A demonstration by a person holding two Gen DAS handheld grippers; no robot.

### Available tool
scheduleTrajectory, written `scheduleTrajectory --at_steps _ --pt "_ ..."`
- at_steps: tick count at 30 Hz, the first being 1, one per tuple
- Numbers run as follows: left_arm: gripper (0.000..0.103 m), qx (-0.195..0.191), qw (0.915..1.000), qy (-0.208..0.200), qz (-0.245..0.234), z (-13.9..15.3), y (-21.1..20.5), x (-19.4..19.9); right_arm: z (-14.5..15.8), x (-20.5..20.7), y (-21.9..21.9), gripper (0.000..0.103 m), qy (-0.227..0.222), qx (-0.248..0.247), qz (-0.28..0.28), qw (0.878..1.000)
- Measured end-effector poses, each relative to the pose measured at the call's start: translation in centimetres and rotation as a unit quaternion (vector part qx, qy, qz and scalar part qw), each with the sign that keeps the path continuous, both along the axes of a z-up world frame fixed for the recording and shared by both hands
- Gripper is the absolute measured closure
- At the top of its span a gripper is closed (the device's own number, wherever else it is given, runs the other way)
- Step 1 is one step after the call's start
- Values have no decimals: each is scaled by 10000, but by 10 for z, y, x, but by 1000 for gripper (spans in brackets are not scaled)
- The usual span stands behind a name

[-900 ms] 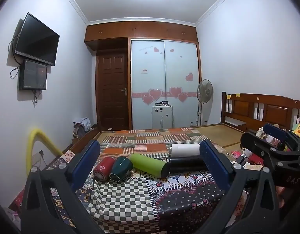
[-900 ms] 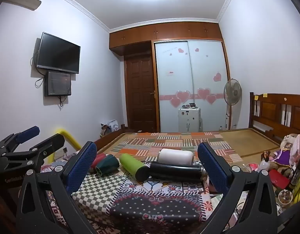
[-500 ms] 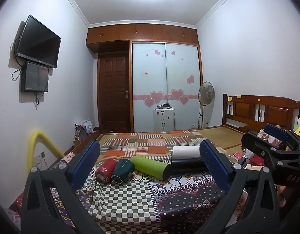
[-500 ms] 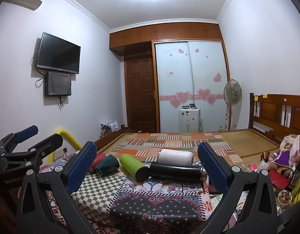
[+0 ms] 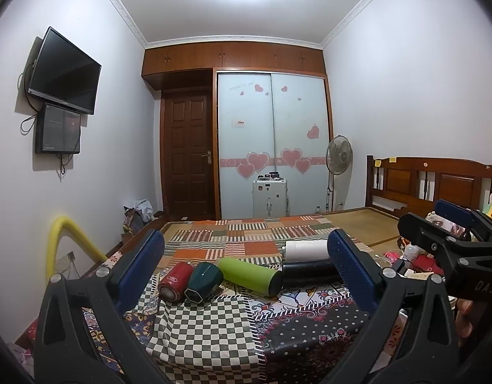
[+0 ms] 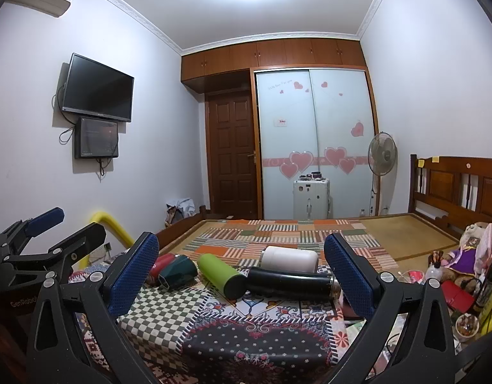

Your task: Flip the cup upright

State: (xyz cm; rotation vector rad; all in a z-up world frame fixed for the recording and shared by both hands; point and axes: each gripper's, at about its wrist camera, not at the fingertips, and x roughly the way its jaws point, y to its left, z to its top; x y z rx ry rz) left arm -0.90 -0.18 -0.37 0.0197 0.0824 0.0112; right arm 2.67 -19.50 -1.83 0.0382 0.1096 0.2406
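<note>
Several cups lie on their sides on a patterned cloth: a red cup (image 5: 174, 283), a dark green cup (image 5: 202, 283), a lime green flask (image 5: 249, 275), a black flask (image 5: 308, 274) and a white cup (image 5: 305, 251). They also show in the right wrist view: red (image 6: 162, 262), dark green (image 6: 178, 270), lime (image 6: 222, 275), black (image 6: 289, 283), white (image 6: 289, 259). My left gripper (image 5: 246, 268) is open and empty, short of the cups. My right gripper (image 6: 241, 275) is open and empty, also short of them.
The cloth-covered table (image 5: 214, 326) stands before a bed with a patchwork cover (image 5: 246, 236). Toys and clutter (image 6: 463, 265) lie at the right. A yellow pipe (image 5: 63, 243) is at the left. A fan (image 6: 382, 156) stands by the wardrobe.
The left wrist view has tilted slightly, so the room sits a little lower in frame. The cups have not moved. Both grippers stay open.
</note>
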Motion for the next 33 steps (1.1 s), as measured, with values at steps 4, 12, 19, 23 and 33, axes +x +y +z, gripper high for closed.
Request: scheduleTrajectory --at_steps 4,12,19,23,33 --pt "0 -40 10000 -6 -7 0 2 0 0 0 1 0 -13 5 1 10000" --pt "0 -91 10000 6 -7 1 6 -1 0 -1 0 0 -49 26 25 10000" --pt "0 -154 9999 21 -8 1 7 0 1 -1 1 0 -46 41 51 10000" --pt "0 -154 9999 25 -4 2 9 0 2 -2 1 0 -58 30 64 10000" --pt "0 -127 9999 -25 6 3 8 -3 2 -2 2 0 -59 33 89 9999"
